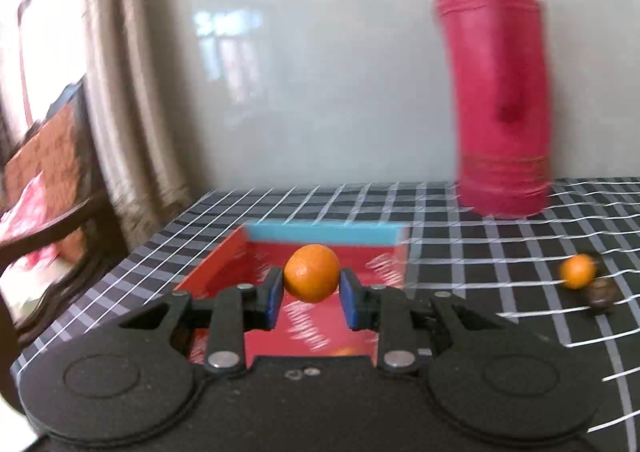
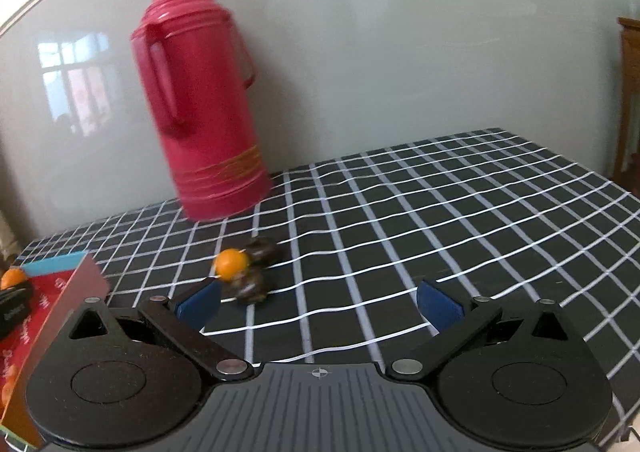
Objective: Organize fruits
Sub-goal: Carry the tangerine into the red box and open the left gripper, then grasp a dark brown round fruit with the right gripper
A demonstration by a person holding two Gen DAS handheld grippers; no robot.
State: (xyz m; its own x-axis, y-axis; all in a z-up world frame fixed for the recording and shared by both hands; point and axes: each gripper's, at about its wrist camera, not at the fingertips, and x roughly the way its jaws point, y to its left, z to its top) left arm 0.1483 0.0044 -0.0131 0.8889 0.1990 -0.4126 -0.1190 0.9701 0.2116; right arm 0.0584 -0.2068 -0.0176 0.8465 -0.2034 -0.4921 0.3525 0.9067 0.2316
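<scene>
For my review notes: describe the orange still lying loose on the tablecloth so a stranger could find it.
Start at the tall red thermos on the checked tablecloth. Nearer the camera sits a small cluster: the loose orange touching two dark brown fruits. It alone there is bright orange.

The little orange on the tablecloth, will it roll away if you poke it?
Probably: the orange is round and smooth, so it likely rolls easily. The dark fruits touching it may block it on that side. The cloth looks flat, so it might not roll far.
</scene>
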